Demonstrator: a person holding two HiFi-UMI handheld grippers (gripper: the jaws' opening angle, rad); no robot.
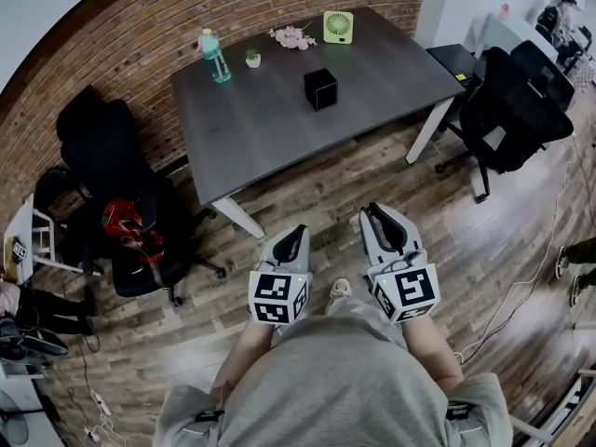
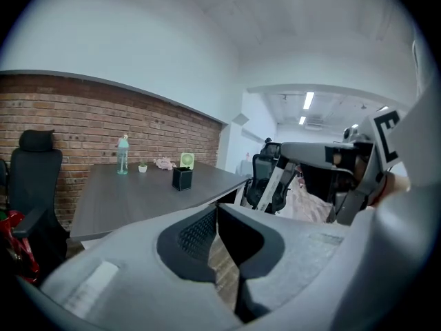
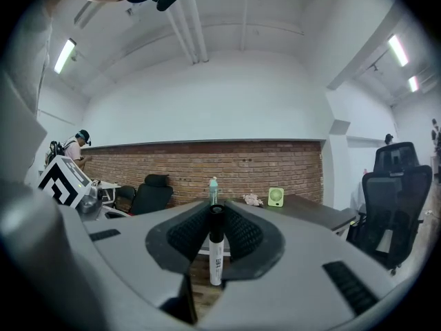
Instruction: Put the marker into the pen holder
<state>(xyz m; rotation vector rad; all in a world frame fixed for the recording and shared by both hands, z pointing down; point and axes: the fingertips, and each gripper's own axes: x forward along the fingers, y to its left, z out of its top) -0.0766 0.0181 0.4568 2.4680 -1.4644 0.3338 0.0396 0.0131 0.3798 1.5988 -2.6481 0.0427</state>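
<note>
We see both forearms reaching forward from the grey-shirted torso, holding the two grippers side by side over the wooden floor, short of the dark table (image 1: pixel 279 124). The left gripper (image 1: pixel 296 233) points toward the table and tips slightly downward. Its jaws appear to meet at the tips, though its own view shows a sliver of floor between the pads lower down, and we see nothing held between them. The right gripper (image 1: pixel 377 214) sits a little farther forward than the left and points roughly level. It is clenched on a marker (image 3: pixel 216 250), which stands upright between the ribbed pads with its black cap at the top and its white barrel below. In the head view we cannot make the marker out. The black pen holder (image 1: pixel 320 88) stands on the table, well apart from both grippers, near a green desk fan (image 1: pixel 338 26) and a teal water bottle (image 1: pixel 214 56).
</note>
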